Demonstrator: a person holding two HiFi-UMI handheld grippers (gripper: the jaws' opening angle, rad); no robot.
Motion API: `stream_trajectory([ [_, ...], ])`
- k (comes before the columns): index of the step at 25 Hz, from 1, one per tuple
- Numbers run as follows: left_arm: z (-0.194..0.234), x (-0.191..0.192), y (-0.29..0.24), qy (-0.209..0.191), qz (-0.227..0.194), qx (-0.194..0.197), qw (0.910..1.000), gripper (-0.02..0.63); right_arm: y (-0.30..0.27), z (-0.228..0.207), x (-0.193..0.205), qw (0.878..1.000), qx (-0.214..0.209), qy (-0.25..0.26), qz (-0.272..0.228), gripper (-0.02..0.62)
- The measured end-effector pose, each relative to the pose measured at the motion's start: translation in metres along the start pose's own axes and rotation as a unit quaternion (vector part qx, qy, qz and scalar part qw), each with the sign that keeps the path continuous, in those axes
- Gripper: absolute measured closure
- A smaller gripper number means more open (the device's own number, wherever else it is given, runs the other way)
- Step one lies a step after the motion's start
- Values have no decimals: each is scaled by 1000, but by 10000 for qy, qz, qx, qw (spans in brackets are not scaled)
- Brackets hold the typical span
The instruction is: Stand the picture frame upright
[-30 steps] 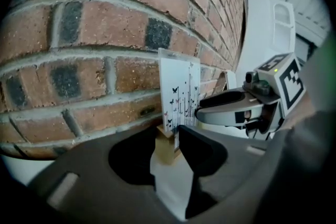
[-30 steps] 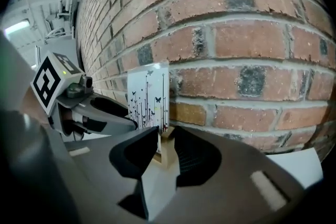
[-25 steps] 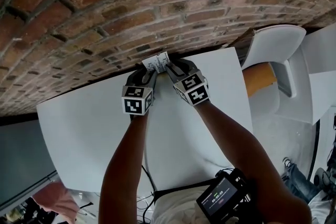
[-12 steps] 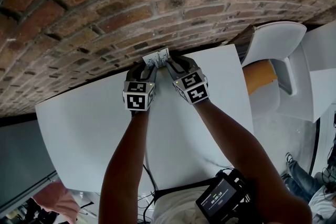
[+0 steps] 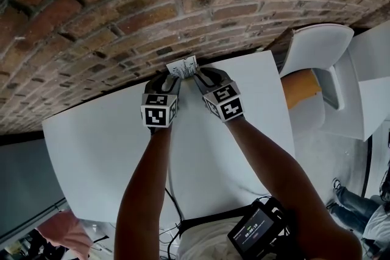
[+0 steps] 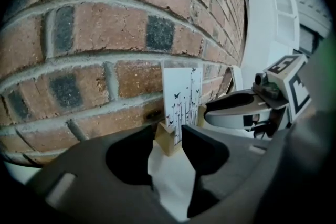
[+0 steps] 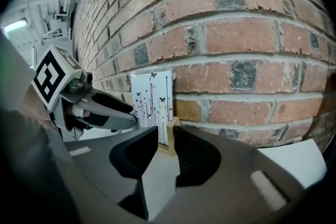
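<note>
The picture frame (image 5: 183, 67) is a white card printed with thin stems and butterflies (image 6: 181, 99), set in small wooden feet (image 7: 170, 136). It stands upright at the far edge of the white table (image 5: 91, 143), right against the brick wall (image 5: 122, 15). My left gripper (image 5: 169, 80) is at its left end and my right gripper (image 5: 202, 77) at its right end. Both pairs of jaws are opening. A wooden foot sits between the tips of the left gripper (image 6: 168, 137), and another between the tips of the right gripper (image 7: 166, 137), with a little slack.
A white moulded chair (image 5: 317, 52) with an orange part (image 5: 300, 89) stands right of the table. A small device with a lit screen (image 5: 256, 231) hangs at the person's waist. Table edges run close on the left and right.
Both grippers stay at the frame's ends and the frame remains upright at the wall. The view shifted slightly; nothing else moved visibly.
</note>
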State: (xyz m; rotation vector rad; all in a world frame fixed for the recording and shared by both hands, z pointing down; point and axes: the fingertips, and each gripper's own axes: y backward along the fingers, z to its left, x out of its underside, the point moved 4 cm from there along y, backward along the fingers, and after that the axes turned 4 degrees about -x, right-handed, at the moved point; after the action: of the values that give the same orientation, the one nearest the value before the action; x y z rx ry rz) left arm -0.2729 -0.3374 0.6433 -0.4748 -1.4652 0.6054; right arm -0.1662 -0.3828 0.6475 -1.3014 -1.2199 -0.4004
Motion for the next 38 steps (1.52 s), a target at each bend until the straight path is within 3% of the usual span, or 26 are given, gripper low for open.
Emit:
stream_trajectory([
  [7, -8, 7, 27, 119, -159, 29, 9998, 430, 17, 0, 2, 9997, 139, -201, -84, 497],
  [13, -28, 16, 69, 335, -397, 194, 9985, 435, 52, 16, -5, 9992, 136, -227, -308, 560],
  [21, -57, 25, 136, 560, -831, 463, 9939, 529, 113, 55, -7, 9957, 103, -541, -747, 585],
  [31, -84, 39, 231, 715, -1278, 643, 9871, 604, 185, 118, -8, 9961, -333, -74, -812, 588],
  [38, -102, 65, 280, 893, -1400, 754, 9832, 604, 226, 150, 1, 9955, -486, 75, -816, 588],
])
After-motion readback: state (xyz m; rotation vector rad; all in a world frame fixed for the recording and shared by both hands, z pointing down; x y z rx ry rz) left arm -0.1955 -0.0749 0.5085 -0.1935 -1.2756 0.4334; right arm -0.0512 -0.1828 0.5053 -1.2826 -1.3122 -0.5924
